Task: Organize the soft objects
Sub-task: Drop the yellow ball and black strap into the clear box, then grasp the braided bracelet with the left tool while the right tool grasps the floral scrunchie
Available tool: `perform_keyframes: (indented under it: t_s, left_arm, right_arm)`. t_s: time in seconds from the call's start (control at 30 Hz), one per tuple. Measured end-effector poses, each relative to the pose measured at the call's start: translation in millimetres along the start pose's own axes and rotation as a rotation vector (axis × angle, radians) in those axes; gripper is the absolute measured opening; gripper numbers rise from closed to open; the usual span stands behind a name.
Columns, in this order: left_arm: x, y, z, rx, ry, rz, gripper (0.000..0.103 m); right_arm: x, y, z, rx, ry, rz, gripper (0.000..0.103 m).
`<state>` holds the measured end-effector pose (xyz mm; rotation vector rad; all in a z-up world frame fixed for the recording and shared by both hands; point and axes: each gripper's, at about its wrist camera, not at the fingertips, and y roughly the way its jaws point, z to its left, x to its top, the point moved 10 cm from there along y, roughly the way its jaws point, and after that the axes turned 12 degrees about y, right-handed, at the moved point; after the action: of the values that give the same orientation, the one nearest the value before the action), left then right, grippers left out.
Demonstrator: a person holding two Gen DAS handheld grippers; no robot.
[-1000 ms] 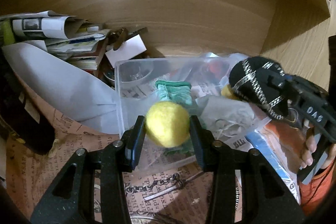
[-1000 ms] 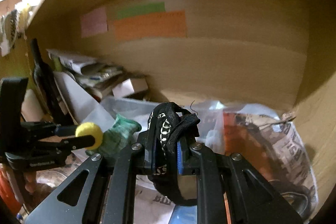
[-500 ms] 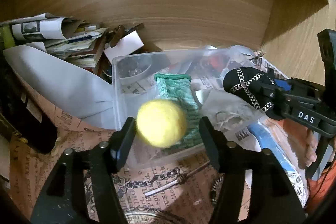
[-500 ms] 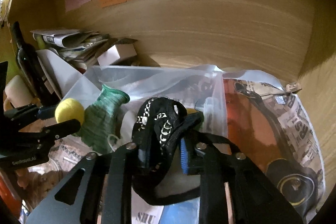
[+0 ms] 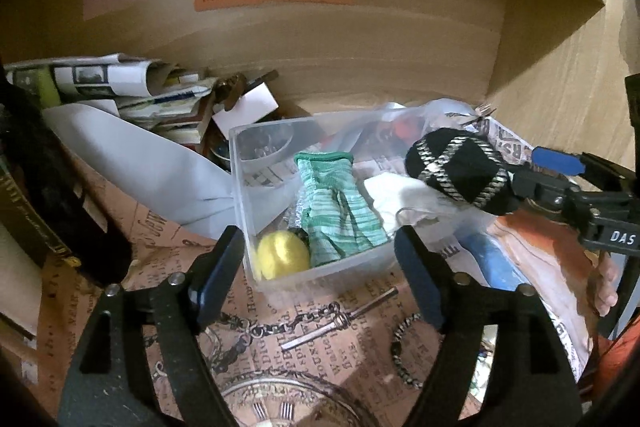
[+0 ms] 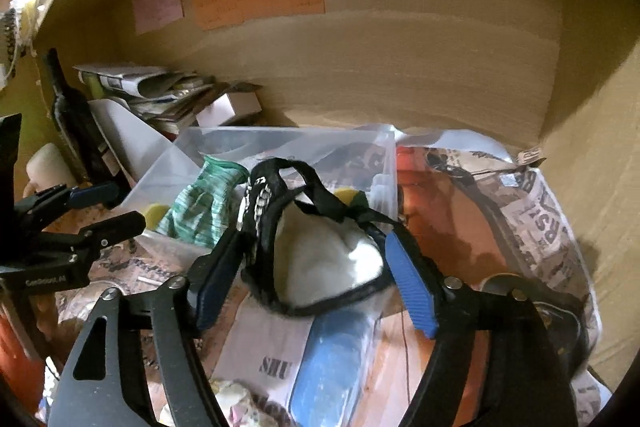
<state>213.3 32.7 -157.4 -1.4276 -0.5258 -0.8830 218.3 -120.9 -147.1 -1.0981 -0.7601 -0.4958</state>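
A clear plastic bin (image 5: 240, 211) stands on the shelf. In it lie a yellow felt ball (image 5: 282, 254), a green knit cloth (image 5: 335, 211) and a white cloth (image 5: 408, 193). My left gripper (image 5: 320, 269) is open and empty just in front of the bin. My right gripper (image 6: 304, 279) is open; a black pouch with silver trim (image 6: 272, 223) hangs loosely between its jaws over the bin's right end. The pouch also shows in the left wrist view (image 5: 456, 171). The bin shows in the right wrist view (image 6: 224, 143).
Stacked newspapers and books (image 5: 120, 87) lie at the back left. A dark bottle (image 6: 72, 115) stands at the left. A chain and key (image 5: 320, 319) lie on printed paper in front of the bin. Bagged newspaper (image 6: 520, 219) fills the right side.
My left gripper opened and the yellow ball dropped into the bin's near left corner. My right gripper opened wide, and the black pouch now sags between its jaws.
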Motion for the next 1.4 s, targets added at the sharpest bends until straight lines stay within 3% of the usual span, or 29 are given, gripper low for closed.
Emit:
perform_keyframes:
  t_s: [0.17, 0.4, 0.77, 1.03, 1.1, 1.17, 1.23, 1.33, 1.4]
  left_arm:
    - [-1, -23, -2, 0.029, 0.001, -0.045, 0.098]
    - [-17, -41, -14, 0.026, 0.013, -0.042, 0.101]
    - [-71, -31, -39, -0.02, 0.011, 0.082, 0.101]
    - [-105, -19, -53, -0.059, 0.013, 0.165, 0.101]
    - [-105, -18, -57, -0.068, 0.016, 0.165, 0.101]
    - [-103, -15, -63, -0.08, 0.02, 0.165, 0.101]
    - [-100, -12, -67, -0.085, 0.026, 0.164, 0.101]
    - [-94, -7, -74, -0.101, 0.034, 0.156, 0.101]
    - [-90, -2, -80, -0.115, 0.041, 0.16, 0.091]
  right_arm:
    - [3, -30, 1, -0.003, -0.01, -0.074, 0.086]
    - [-23, -49, 7, 0.0, -0.018, -0.086, 0.101]
    - [-97, -26, 25, 0.039, -0.01, 0.092, 0.101]
    - [-131, -10, 34, 0.067, -0.013, 0.199, 0.1]
    - [-137, -6, 34, 0.048, -0.037, 0.223, 0.096]
    - [-145, -2, 34, 0.038, -0.059, 0.255, 0.081]
    - [-145, -3, 32, 0.024, -0.081, 0.236, 0.076]
    - [-142, -5, 27, 0.026, -0.074, 0.227, 0.049]
    - [-140, -7, 21, 0.023, -0.059, 0.223, 0.035]
